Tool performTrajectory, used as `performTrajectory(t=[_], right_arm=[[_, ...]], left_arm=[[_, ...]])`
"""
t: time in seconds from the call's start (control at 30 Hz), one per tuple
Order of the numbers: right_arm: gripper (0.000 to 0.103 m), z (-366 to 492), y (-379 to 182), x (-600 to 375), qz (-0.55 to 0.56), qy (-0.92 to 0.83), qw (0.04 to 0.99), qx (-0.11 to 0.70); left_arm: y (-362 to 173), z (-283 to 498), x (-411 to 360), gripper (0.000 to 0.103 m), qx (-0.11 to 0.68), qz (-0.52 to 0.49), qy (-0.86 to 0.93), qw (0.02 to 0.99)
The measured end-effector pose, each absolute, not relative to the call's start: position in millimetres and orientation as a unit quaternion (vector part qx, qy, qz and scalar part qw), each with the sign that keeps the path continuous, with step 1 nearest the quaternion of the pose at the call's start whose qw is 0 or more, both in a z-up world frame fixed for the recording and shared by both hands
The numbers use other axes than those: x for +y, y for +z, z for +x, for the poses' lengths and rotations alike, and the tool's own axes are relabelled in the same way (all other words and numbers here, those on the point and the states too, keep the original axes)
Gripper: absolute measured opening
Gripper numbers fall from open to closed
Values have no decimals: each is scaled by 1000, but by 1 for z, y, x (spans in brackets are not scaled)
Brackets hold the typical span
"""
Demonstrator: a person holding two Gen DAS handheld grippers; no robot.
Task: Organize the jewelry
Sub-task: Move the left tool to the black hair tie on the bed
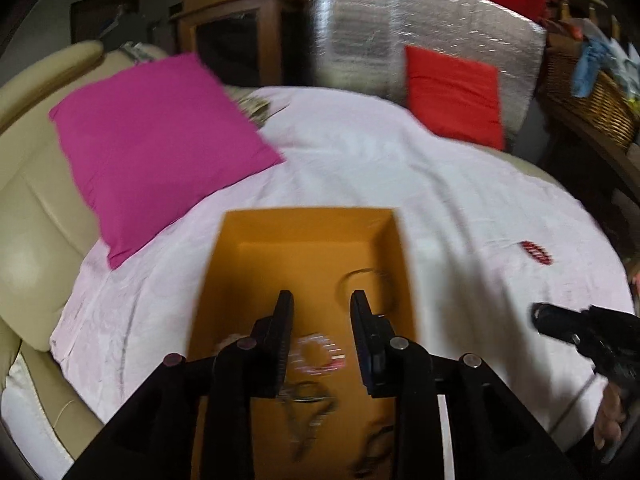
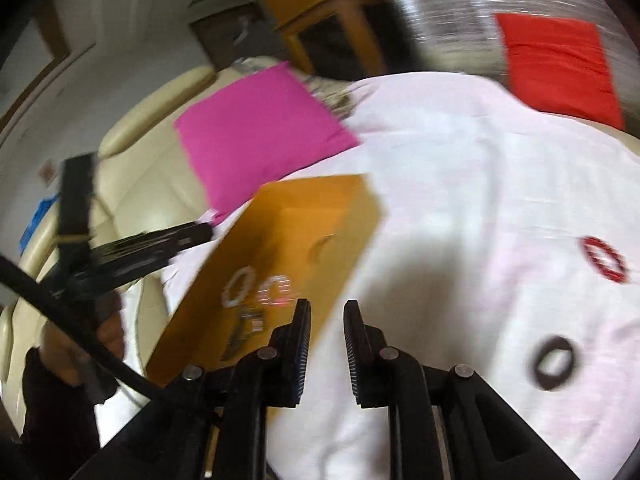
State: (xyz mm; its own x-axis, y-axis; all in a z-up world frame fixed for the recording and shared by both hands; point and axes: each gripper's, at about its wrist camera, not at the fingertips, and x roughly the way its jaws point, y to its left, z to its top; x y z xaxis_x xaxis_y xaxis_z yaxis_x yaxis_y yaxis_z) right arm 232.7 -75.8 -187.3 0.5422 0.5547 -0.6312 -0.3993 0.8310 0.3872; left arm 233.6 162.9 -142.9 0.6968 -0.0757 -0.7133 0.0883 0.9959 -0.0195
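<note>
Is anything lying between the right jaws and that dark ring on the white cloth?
Nothing visible. From the right gripper, only bare white cloth stretches to the dark ring. The red bracelet lies farther off, beyond it.

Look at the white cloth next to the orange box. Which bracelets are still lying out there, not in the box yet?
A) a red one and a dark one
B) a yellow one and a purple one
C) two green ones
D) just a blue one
A: in the right wrist view a red bracelet and a dark bracelet lie on the white cloth, apart from the orange box.
</note>
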Motion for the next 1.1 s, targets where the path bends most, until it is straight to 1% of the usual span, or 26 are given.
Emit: performTrajectory(t=[0.07,0.2,0.27,0.3,0.37,0.4,0.43,0.47,0.63,0.73,1.1], right_arm=[[19,233,-188,-113,113,245,881,388],[19,233,-193,-181,152,197,892,378],[19,234,-195,-207,173,180,894,373],[21,235,-196,-218,184,172,893,372],[29,236,-197,-239,191,152,895,372],[38,236,-198,-247,189,139,896,376],[43,237,-198,-252,190,130,896,379],[44,238,-198,-257,193,124,895,382],[44,242,-193,-280,200,106,899,376],[44,239,-193,-290,199,96,902,370],[44,243,-199,-301,198,76,901,379]], left_arm=[[-136,230,137,39,378,9,-59,924],[-130,227,81,47,363,19,-74,929],[-133,227,58,57,356,19,-68,932],[-135,228,47,60,353,16,-62,933],[-142,229,25,68,344,20,-35,938],[-146,231,15,70,340,26,-22,940],[-151,233,4,70,338,30,-12,940],[-157,236,-6,70,338,34,-3,940],[-183,243,-40,71,340,70,-1,938],[-198,247,-45,71,362,73,-8,929],[-203,241,-68,71,349,114,-38,929]])
